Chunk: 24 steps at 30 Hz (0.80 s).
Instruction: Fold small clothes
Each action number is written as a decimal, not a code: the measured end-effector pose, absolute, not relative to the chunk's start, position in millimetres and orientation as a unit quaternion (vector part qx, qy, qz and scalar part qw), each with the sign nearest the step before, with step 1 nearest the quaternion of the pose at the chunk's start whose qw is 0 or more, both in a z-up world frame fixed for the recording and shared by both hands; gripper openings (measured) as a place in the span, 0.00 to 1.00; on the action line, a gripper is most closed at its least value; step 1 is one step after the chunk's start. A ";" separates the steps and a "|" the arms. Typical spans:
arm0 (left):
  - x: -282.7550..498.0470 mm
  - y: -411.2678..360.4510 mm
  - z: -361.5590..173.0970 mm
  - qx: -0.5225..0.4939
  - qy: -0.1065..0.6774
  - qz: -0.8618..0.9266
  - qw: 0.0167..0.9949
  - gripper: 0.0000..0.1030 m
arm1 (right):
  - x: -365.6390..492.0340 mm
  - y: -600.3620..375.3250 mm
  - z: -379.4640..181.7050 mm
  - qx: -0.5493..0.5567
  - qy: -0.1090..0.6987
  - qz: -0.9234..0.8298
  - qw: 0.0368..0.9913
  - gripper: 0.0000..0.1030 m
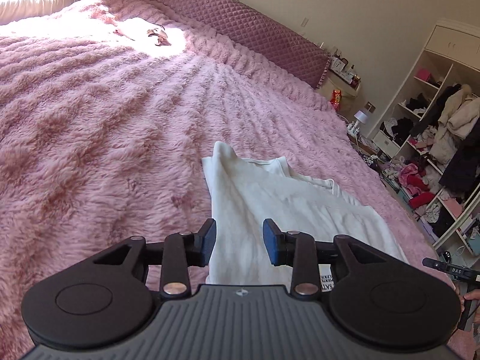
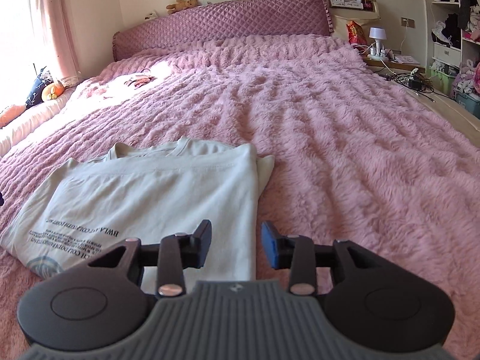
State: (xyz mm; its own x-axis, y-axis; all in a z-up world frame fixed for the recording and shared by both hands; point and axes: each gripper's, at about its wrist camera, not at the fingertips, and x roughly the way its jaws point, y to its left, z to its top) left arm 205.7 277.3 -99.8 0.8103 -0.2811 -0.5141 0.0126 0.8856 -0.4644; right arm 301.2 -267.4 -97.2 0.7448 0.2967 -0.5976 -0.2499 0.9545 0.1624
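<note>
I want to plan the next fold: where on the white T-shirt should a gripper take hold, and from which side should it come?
Probably the white T-shirt is best pinched at its near right corner, just ahead of the open right gripper. There the folded layers end in a straight edge on the fluffy pink blanket, so a low approach from the near side could catch every layer.

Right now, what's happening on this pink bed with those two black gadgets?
A person is folding a white T-shirt on the fluffy pink blanket, using a hand-held gripper in each hand. The shirt lies partly folded, printed text showing. Both the left gripper and right gripper are open over its near edge, holding nothing.
</note>
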 end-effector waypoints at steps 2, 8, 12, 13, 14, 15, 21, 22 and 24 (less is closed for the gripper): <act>193.7 273.1 -105.8 -0.216 0.315 -0.083 0.921 0.38 | 281.5 -270.7 -107.3 0.030 0.344 0.147 0.927 0.38; 190.1 270.1 -126.7 -0.214 0.342 -0.057 0.913 0.38 | 272.8 -279.4 -134.9 0.075 0.378 0.120 0.915 0.40; 195.5 268.6 -138.1 -0.223 0.352 -0.067 0.907 0.38 | 279.7 -273.9 -141.0 0.100 0.385 0.117 0.910 0.39; 197.2 267.3 -140.4 -0.229 0.354 -0.078 0.904 0.38 | 280.5 -272.3 -141.3 0.101 0.388 0.118 0.908 0.39; 198.3 266.0 -140.9 -0.228 0.355 -0.081 0.903 0.24 | 281.4 -270.4 -141.4 0.100 0.391 0.117 0.907 0.39; 198.9 264.3 -141.7 -0.225 0.357 -0.081 0.903 0.08 | 282.5 -269.3 -141.0 0.098 0.393 0.115 0.907 0.39; 194.9 258.9 -132.7 -0.212 0.361 -0.054 0.906 0.04 | 279.3 -267.1 -131.9 0.071 0.387 0.114 0.912 0.00; 193.3 258.0 -127.2 -0.201 0.359 -0.049 0.910 0.04 | 276.3 -266.5 -126.2 0.066 0.378 0.113 0.916 0.00; 192.9 256.7 -121.2 -0.188 0.369 -0.043 0.909 0.04 | 270.1 -266.2 -116.6 0.054 0.360 0.113 0.925 0.00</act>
State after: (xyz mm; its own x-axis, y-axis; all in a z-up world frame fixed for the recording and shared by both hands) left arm 192.9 256.7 -121.2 0.7245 -0.2166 -0.6543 -0.0609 0.9255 -0.3738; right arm 270.1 -266.2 -116.6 0.7152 0.2479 -0.6535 -0.1708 0.9686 0.1805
